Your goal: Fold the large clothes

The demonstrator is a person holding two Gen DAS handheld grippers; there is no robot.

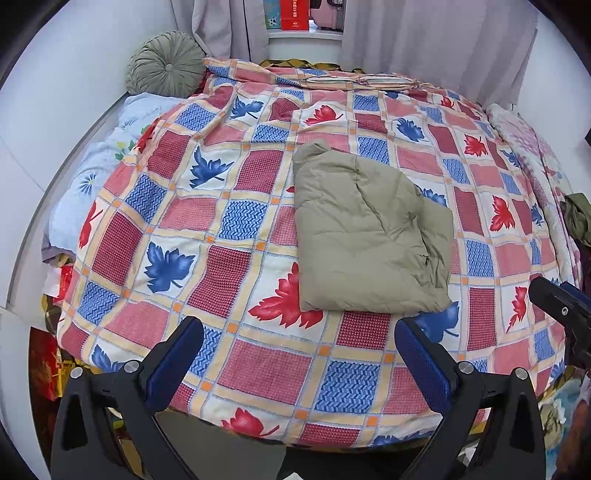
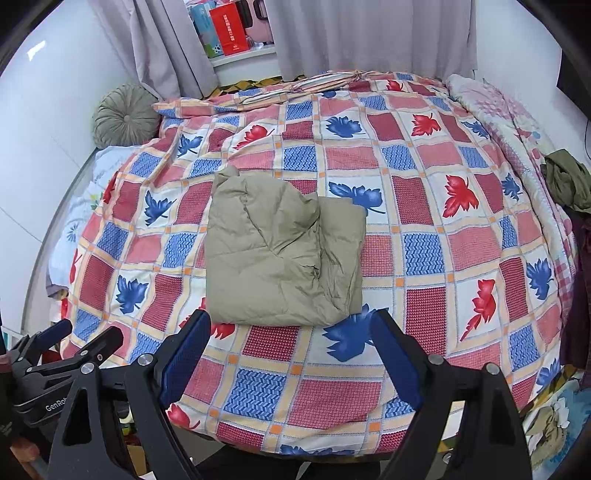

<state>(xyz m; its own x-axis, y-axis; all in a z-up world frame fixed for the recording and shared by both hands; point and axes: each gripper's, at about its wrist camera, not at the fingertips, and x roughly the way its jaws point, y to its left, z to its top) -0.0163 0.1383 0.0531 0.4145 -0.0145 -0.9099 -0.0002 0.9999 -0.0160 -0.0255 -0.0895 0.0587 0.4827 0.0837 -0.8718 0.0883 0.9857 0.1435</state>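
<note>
**Bed surface and surroundings: condition at inspection**

Checked bedding covers the whole working surface: a cotton bedspread (image 1: 258, 229) in red, blue and cream squares printed with red and blue maple leaves, lying mostly smooth with shallow creases toward the left side. White walls (image 1: 55, 110) enclose the bed on the left, and pale grey curtains (image 2: 351, 33) hang at the far end, parted around a white sill carrying a red carton (image 2: 229, 31) and other boxes. A round sage-green pleated cushion (image 1: 166, 62) sits in the far left corner, above a light blue floral pillow (image 1: 107, 162). A pink patterned quilt (image 2: 506, 118) runs along the right edge, with a crumpled dark olive garment (image 2: 567, 181) lying on it.

The task item, a padded khaki-green jacket (image 2: 280, 254), lies folded into a compact, roughly rectangular bundle near the middle of the bedspread, one layer overlapping another on its right side.

Left gripper (image 1: 299, 362): jaws spread wide, holding nothing, short of the bundle's near edge. Right gripper (image 2: 291, 354): jaws likewise spread and empty, its tips just at the bundle's near edge; contact cannot be determined.
</note>
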